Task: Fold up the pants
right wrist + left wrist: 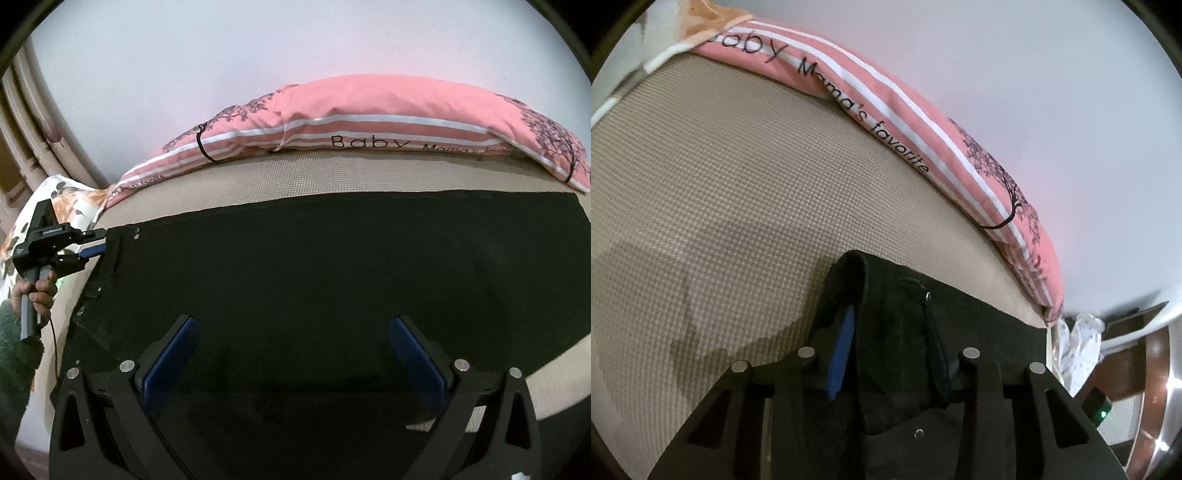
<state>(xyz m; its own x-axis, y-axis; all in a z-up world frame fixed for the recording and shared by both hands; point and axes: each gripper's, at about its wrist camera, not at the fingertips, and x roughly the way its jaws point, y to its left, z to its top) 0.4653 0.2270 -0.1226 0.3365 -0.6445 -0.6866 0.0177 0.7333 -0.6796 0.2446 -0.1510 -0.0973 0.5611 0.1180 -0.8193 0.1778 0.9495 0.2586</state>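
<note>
Up close, the left gripper (890,354) has its two fingers clamped on a raised fold of the black pants (886,295), at the waistband corner where a small metal rivet (928,295) shows; the blue pad (842,358) of one finger presses the cloth from about nine o'clock and the darker pad from three o'clock. Seen from the right wrist camera, this same left gripper (96,245) sits at nine o'clock in the picture, biting the far corner of the waistband, and a hand (35,293) grips its handle below it, with a thin cable hanging down. The right gripper (295,354) hovers with its jaws wide apart, nothing between its blue fingers (171,363) but the flat dark cloth beneath; whether the tips touch the cloth cannot be told. The pants (332,277) lie spread flat across a beige textured mattress (258,181), filling the middle of that view from nine o'clock to three o'clock. Beyond them, toward twelve o'clock, a long pink pillow (369,107) with white stripes, black tree prints and lettering runs along the white wall (258,48). A flowered cushion (70,199) lies at about ten o'clock, just behind the left gripper. In the left wrist view a crumpled white spotted cloth (1078,343) hangs off the mattress edge at four o'clock.
</note>
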